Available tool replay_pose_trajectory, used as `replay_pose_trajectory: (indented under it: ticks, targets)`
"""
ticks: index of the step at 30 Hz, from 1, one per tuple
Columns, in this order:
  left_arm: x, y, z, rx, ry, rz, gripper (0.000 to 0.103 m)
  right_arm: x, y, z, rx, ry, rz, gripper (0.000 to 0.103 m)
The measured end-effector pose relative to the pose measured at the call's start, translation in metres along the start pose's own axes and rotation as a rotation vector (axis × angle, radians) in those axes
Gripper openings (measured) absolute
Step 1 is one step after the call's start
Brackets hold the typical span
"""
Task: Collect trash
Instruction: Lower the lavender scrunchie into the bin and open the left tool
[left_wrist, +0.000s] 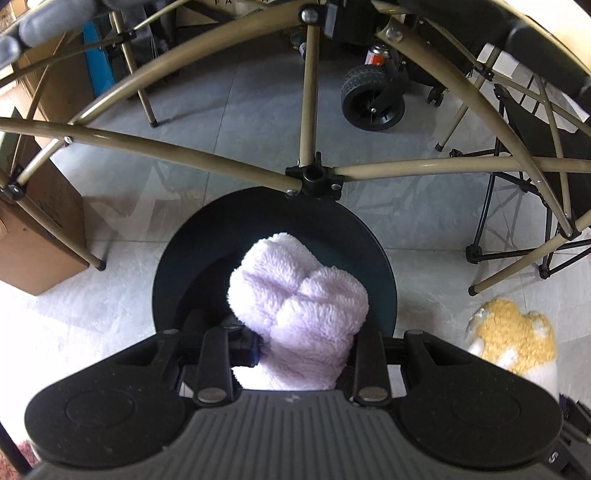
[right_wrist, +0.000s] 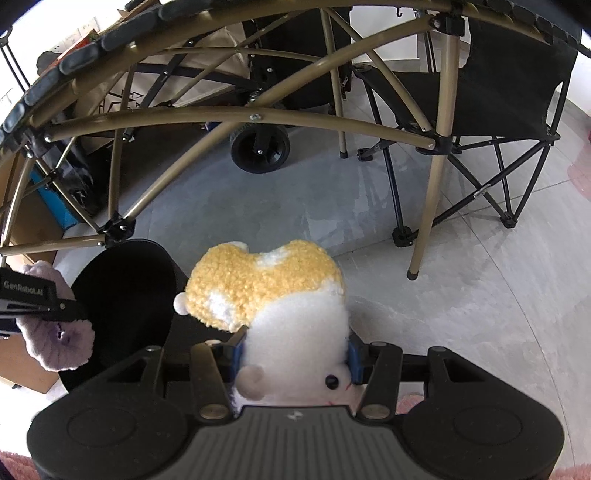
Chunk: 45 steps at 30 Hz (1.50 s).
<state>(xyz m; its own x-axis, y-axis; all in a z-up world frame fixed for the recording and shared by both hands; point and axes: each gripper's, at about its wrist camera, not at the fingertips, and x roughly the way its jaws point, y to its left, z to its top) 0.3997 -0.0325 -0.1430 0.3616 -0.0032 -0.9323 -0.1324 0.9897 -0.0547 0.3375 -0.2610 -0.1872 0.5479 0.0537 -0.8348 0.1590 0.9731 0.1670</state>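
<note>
Left gripper (left_wrist: 299, 347): jaws drawn tight on a fluffy lilac plush cloth (left_wrist: 295, 295), which bulges out ahead of the fingertips, directly over the mouth of the round black plastic bin (left_wrist: 384, 258).
Right gripper (right_wrist: 293, 350): jaws part-way closed, pads pressed into the sides of a white-and-yellow stuffed hamster toy (right_wrist: 280, 295); the toy's yellow back sticks out past the fingertips, its face lies back toward the camera.
Bin from the right: off to the left of the right fingers, beyond the toy.
Risk, left: the cloth likely drapes wider than the grip, so a release off-centre could leave it hanging on the rim.
Risk, right: the toy is not yet over the bin; letting go here would probably drop it on the grey tiled floor (right_wrist: 461, 314).
Edges: a tan metal folding frame (left_wrist: 310, 110) crosses just ahead of the left fingertips, its black joint over the bin's far rim.
Open room: bare floor ahead and right of the right fingers; a black folding chair (right_wrist: 498, 92) stands beyond.
</note>
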Motion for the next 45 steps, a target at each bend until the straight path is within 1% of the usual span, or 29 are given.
replay_pose_trajectory:
  ticks: [9, 19, 23, 26, 27, 28, 29, 30, 31, 32, 33, 34, 39, 45]
  targets:
    - [0.026, -0.005, 0.006, -0.044, 0.068, 0.012, 0.031, 0.005, -0.003, -0.002, 0.0, 0.013, -0.005, 0.049]
    - [0.057, -0.002, 0.003, -0.058, 0.152, 0.062, 0.031, 0.006, 0.0, -0.001, -0.02, 0.016, 0.003, 0.049]
    - [0.062, -0.002, 0.001, -0.057, 0.166, 0.066, 0.032, 0.007, 0.0, 0.0, -0.025, 0.018, 0.007, 0.049]
    - [0.061, -0.003, 0.002, -0.051, 0.161, 0.066, 0.035, 0.008, 0.0, 0.0, -0.027, 0.02, 0.009, 0.049]
    - [0.06, -0.004, 0.002, -0.047, 0.155, 0.071, 0.04, 0.008, 0.0, 0.0, -0.028, 0.021, 0.009, 0.049]
    - [0.058, -0.005, 0.002, -0.046, 0.15, 0.077, 0.048, 0.008, -0.001, 0.0, -0.029, 0.022, 0.009, 0.049]
    - [0.057, -0.005, 0.002, -0.045, 0.145, 0.08, 0.052, 0.008, -0.001, 0.0, -0.029, 0.023, 0.009, 0.049]
    - [0.056, -0.007, 0.002, -0.045, 0.143, 0.077, 0.064, 0.008, 0.0, 0.0, -0.03, 0.022, 0.008, 0.049]
    - [0.055, -0.007, 0.002, -0.047, 0.143, 0.073, 0.08, 0.008, 0.0, 0.0, -0.029, 0.022, 0.008, 0.049]
    - [0.054, -0.007, 0.002, -0.051, 0.143, 0.071, 0.088, 0.008, 0.0, 0.0, -0.029, 0.022, 0.008, 0.049]
    - [0.054, -0.007, 0.002, -0.051, 0.146, 0.069, 0.101, 0.008, 0.0, 0.0, -0.029, 0.022, 0.009, 0.049]
    - [0.053, -0.007, 0.002, -0.051, 0.148, 0.069, 0.103, 0.008, 0.0, 0.0, -0.029, 0.022, 0.009, 0.049]
    - [0.055, -0.006, 0.003, -0.048, 0.165, 0.077, 0.103, 0.008, -0.001, 0.0, -0.033, 0.023, 0.01, 0.049]
    - [0.053, -0.006, 0.002, -0.047, 0.164, 0.076, 0.103, 0.007, -0.002, 0.002, -0.034, 0.021, 0.009, 0.049]
